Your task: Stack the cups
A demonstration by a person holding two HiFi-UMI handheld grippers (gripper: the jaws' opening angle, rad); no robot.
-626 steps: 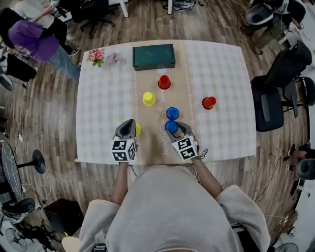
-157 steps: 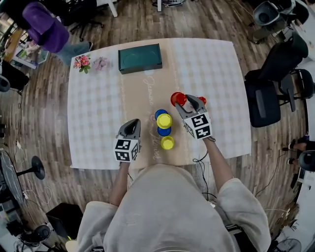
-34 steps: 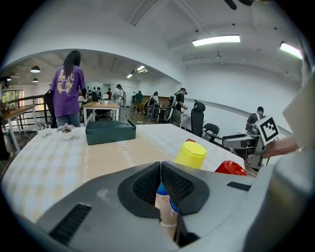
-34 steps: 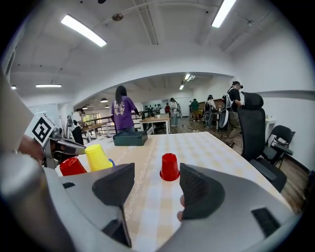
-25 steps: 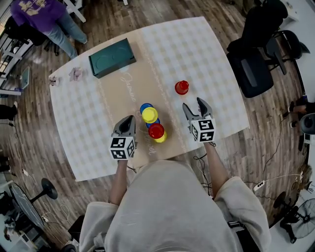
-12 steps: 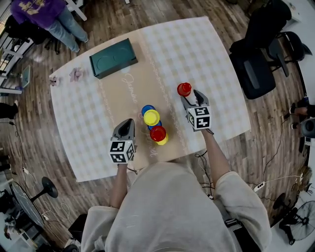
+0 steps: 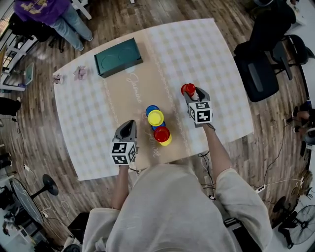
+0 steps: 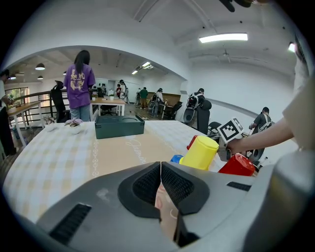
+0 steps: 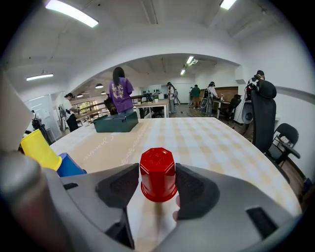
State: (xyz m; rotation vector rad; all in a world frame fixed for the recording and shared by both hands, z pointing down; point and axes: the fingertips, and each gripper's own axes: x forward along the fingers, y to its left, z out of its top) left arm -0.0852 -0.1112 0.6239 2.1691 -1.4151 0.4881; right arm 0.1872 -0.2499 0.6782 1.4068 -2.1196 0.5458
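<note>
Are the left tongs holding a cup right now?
No, the left tongs are shut together in the left gripper view, with nothing between them.

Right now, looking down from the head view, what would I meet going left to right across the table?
Pink flowers → green box → cup stack → lone red cup.

Bright ceiling strips (image 9: 69, 12), heavy fisheye w/ dark corners.

You've got a baggy beige top (image 7: 172, 211) on, sleeves (image 7: 244, 197) stopping near the elbows, and your left gripper (image 7: 129, 124) and right gripper (image 7: 193, 92) are grey shells with black-and-white marker cubes (image 7: 123, 153).
</note>
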